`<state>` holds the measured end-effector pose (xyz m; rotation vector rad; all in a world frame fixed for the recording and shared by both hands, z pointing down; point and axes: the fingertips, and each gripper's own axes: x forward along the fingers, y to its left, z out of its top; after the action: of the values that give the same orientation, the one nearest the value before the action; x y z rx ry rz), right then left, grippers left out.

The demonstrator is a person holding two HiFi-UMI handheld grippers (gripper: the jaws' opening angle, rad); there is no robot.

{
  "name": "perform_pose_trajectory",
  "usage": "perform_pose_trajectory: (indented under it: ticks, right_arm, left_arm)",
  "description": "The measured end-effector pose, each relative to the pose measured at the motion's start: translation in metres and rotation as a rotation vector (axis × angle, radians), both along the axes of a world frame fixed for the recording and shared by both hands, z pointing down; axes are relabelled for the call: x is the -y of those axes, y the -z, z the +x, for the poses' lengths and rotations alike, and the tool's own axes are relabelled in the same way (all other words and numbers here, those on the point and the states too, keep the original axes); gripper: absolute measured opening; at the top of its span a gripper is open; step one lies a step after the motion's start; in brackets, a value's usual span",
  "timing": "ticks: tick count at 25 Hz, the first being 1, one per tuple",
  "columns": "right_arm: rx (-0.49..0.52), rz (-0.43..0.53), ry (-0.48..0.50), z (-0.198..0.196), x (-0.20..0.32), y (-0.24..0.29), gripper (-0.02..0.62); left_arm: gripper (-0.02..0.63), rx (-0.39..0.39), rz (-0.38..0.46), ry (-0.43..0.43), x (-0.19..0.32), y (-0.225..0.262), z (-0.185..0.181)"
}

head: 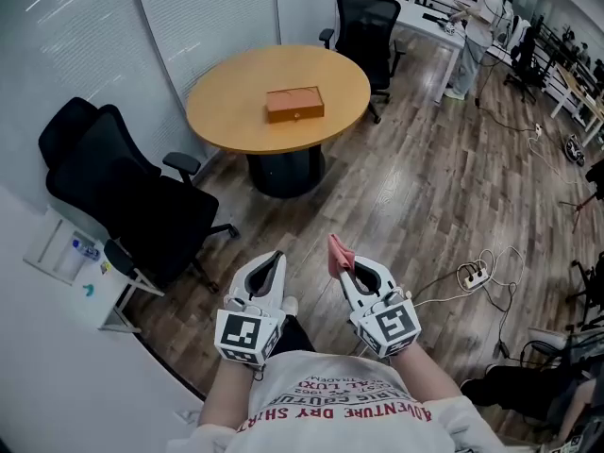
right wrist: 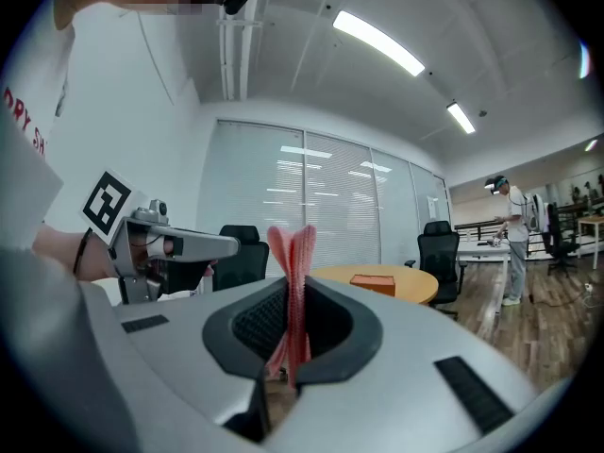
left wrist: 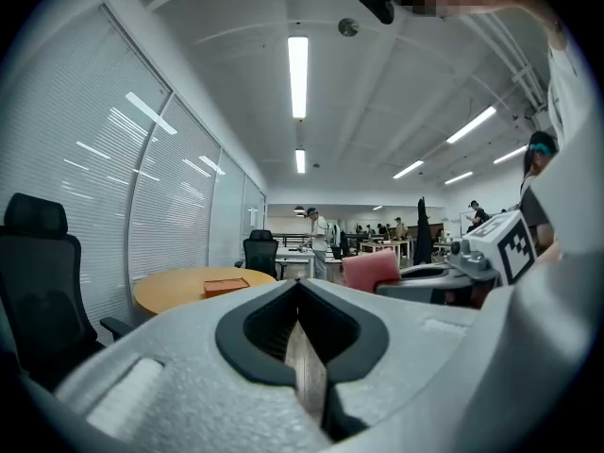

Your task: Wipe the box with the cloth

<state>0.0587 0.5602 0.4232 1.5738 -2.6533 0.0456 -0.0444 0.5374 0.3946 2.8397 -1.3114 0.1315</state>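
Head view: the box (head: 294,103) lies on the round table (head: 226,111), well apart from both grippers, which are held low by the person's chest, with the arms cut off at the bottom edge. The right gripper (head: 350,270) holds a pink cloth (head: 338,253); the left gripper (head: 272,264) is beside it.

Left gripper view: its fingers (left wrist: 189,366) are pressed together with nothing between them. The box is small, far ahead on the left.

Right gripper view: the fingers are clamped on the cloth, its lower part buried between them. The box shows far off, just right of the cloth.
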Motion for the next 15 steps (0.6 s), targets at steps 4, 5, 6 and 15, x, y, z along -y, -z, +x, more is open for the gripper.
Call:
perform_pose_trajectory:
  ticks: [4, 5, 6, 15]
  right_arm:
    - [-0.017, -0.025, -0.026, -0.018, 0.065, 0.002, 0.029]
    - [-0.008, -0.031, -0.034, -0.023, 0.083, 0.005, 0.029]
    - [0.001, -0.035, -0.041, -0.028, 0.102, 0.008, 0.029]
    - [-0.007, -0.058, -0.072, -0.081, 0.236, 0.011, 0.031]
  left_arm:
    - [0.009, -0.011, 0.000, -0.016, 0.067, 0.007, -0.023]
    - [0.009, -0.011, -0.002, -0.021, 0.085, 0.009, -0.028]
    - [0.009, -0.014, -0.005, -0.025, 0.102, 0.011, -0.035]
    - [0.009, -0.027, -0.018, -0.042, 0.236, 0.013, -0.094]
